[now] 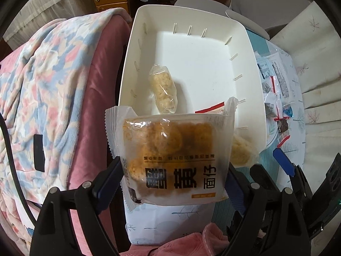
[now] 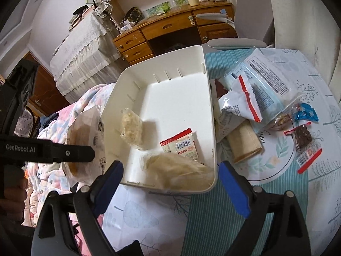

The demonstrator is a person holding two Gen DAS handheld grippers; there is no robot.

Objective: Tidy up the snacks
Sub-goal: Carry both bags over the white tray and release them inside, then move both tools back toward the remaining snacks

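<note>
While the left gripper (image 1: pixel 173 177) pinches a cookie packet (image 1: pixel 172 160) hiding the bin's (image 1: pixel 213 21) near edge, the right gripper (image 2: pixel 170 187) gapes empty.

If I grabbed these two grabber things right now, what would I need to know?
Left gripper: jaws wide around the frosted biscuit packet, held above the near end of the white bin; whether the pads grip it is unclear.
Right gripper: open, empty, at the bin's near rim.
Done: a clear rice-cracker pack, a red-edged sachet and another clear pack lie in the bin.
Left: this packet, then the loose snacks on the tablecloth right of the bin.
</note>
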